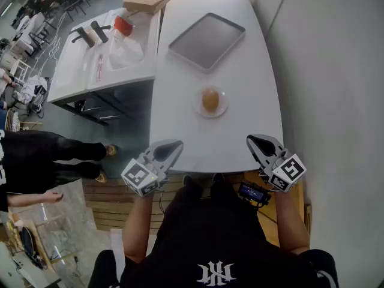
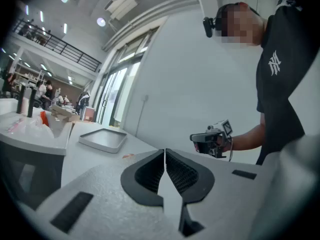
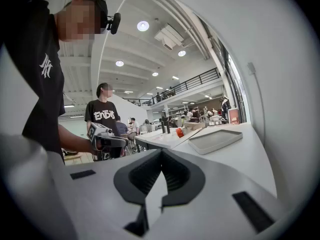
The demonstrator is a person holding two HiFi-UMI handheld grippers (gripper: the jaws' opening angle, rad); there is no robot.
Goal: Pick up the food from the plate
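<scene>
A round brown piece of food (image 1: 210, 99) lies on a small clear plate (image 1: 221, 109) in the middle of the white table (image 1: 252, 83). Both grippers hover at the table's near edge, well short of the plate. My left gripper (image 1: 173, 146) is at the lower left of the plate, its jaws shut and empty (image 2: 164, 152). My right gripper (image 1: 254, 141) is at the lower right, also shut and empty (image 3: 161, 152). Each gripper view shows the other gripper, the right one (image 2: 212, 138) and the left one (image 3: 104, 136). The plate shows only as a low orange sliver (image 2: 128, 155) in the left gripper view.
A grey tray (image 1: 207, 41) lies further back on the table, also visible as the tray (image 2: 102, 139) and the tray (image 3: 215, 140). A second white table (image 1: 78, 71) at the left carries bottles, a plastic bag and a cardboard box (image 1: 145, 2). A wall (image 1: 336, 71) runs along the right. A person (image 1: 48, 155) stands at the left.
</scene>
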